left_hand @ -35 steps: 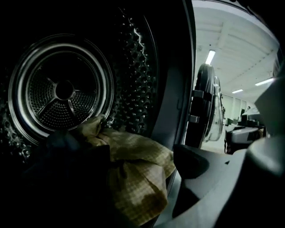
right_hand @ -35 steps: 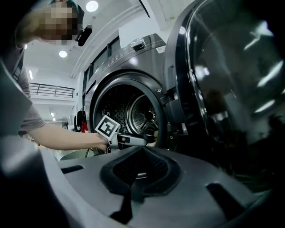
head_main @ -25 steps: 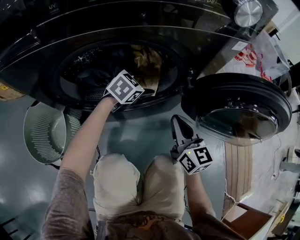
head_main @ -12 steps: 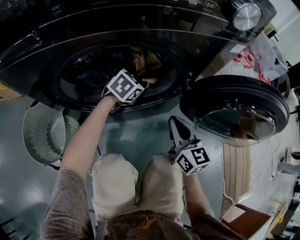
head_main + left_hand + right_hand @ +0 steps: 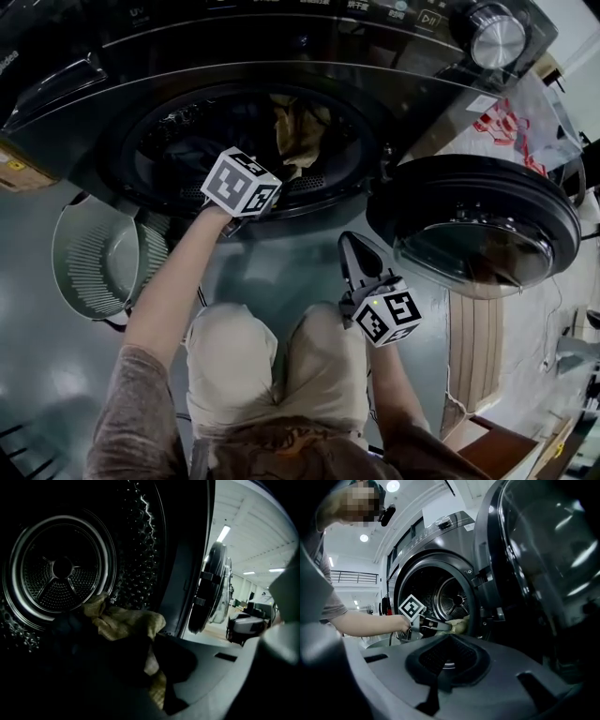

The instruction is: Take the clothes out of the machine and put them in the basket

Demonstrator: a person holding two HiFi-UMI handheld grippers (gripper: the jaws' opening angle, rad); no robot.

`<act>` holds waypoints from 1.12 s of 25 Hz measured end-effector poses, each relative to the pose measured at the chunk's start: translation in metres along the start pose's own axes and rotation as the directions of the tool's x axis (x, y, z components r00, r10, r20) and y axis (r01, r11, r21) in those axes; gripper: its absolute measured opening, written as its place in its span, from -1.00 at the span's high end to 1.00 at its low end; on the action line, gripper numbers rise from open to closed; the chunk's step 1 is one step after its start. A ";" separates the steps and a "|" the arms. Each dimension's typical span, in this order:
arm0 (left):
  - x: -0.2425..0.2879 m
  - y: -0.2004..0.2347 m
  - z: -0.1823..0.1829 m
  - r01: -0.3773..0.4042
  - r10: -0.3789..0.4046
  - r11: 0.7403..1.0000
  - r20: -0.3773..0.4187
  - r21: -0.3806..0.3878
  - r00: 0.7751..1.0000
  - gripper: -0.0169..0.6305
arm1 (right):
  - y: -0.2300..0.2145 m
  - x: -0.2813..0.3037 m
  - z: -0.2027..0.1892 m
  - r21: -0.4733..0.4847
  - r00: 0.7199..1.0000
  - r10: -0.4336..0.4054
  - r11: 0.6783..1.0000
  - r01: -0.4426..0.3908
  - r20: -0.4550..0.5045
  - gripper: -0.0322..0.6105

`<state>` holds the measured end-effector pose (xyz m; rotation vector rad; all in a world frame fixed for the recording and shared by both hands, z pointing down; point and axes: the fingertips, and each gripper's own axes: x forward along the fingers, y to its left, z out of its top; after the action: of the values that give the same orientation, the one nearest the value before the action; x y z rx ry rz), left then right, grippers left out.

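Washer drum (image 5: 178, 141) holds a tan cloth (image 5: 126, 623) and dark clothes (image 5: 79, 634). Left tongs (image 5: 448, 626) are at the drum mouth and have just clenched onto the tan cloth. Right tongs (image 5: 352, 246) are clenched with nothing in them, near the open door (image 5: 473, 225). Basket (image 5: 94, 258) sits on the floor beside the machine.

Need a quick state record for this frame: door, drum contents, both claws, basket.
door: open, at the head view's right
drum: tan cloth and dark garment inside
left claw: in the drum mouth, jaws just closed on the tan cloth
right claw: shut, empty, outside near the door
basket: lower left of the drum in head view, no clothes visible in it
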<state>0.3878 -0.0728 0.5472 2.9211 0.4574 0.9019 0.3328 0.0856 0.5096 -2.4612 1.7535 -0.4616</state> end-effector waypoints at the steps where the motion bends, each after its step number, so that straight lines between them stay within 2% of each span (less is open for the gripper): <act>1: -0.007 -0.002 0.002 0.000 0.000 1.000 0.013 -0.009 1.000 0.87 | 0.002 0.001 0.000 0.000 1.000 0.008 1.000 -0.008 -0.002 0.91; 8: -0.063 -0.011 0.017 -0.023 0.030 0.998 0.120 -0.061 0.992 0.87 | 0.019 0.015 0.000 -0.015 0.997 0.072 0.997 -0.072 -0.015 0.91; 15: -0.115 -0.022 0.007 -0.051 0.074 0.991 0.184 -0.123 0.980 0.87 | 0.031 0.023 0.001 -0.027 0.992 0.120 0.992 -0.121 -0.028 0.91; 26: -0.187 -0.046 -0.005 -0.065 0.109 0.980 0.237 -0.186 0.965 0.87 | 0.054 0.036 -0.009 -0.010 0.982 0.177 0.984 -0.178 -0.059 0.92; 27: -0.192 -0.047 -0.008 -0.063 0.111 0.978 0.241 -0.197 0.964 0.87 | 0.056 0.037 -0.010 0.000 0.981 0.184 0.983 -0.185 -0.060 0.91; 28: -0.197 -0.048 -0.011 -0.063 0.113 0.977 0.245 -0.203 0.963 0.87 | 0.057 0.040 -0.011 0.013 0.979 0.194 0.981 -0.194 -0.064 0.76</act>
<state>0.2139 -0.0853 0.4430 2.8389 0.2097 0.5302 0.2895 0.0302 0.5143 -2.2637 1.9881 -0.5326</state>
